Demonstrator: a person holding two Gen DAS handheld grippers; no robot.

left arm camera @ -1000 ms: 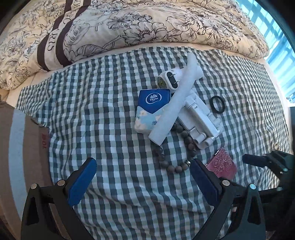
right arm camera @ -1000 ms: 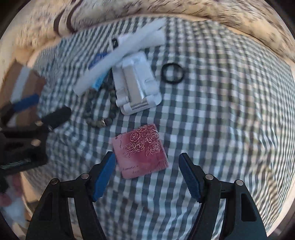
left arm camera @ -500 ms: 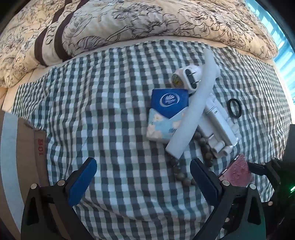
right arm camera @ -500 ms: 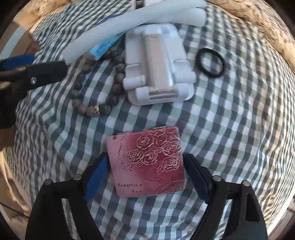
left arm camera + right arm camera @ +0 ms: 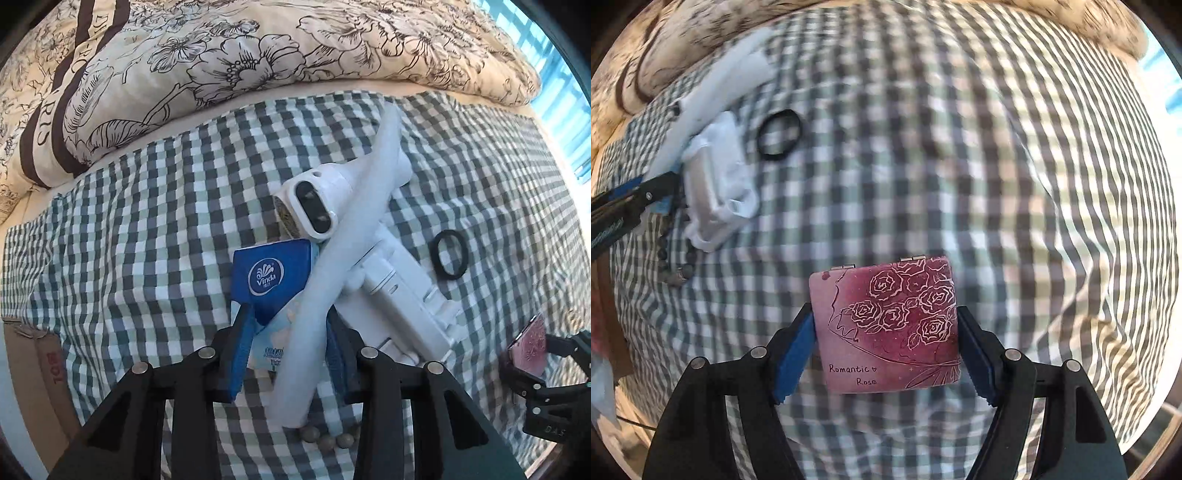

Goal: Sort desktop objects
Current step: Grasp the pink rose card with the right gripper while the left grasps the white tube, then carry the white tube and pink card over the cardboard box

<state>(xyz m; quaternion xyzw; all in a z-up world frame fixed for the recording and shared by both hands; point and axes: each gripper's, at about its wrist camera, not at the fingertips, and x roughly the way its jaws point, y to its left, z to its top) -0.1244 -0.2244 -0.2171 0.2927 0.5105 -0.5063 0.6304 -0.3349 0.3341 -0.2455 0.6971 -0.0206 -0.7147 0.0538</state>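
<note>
The left gripper's (image 5: 286,349) jaws have just been closing around the tube (image 5: 343,266) and tissue pack (image 5: 267,280) at 6 o'clock; the right gripper's (image 5: 886,349) jaws clamp the compact (image 5: 886,325) by its edges, ready for lifting.

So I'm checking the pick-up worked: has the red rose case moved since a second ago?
Yes. The red rose case, gripped in the right tongs, has shifted right, away from the black ring it lay just below on the checked cloth.
</note>
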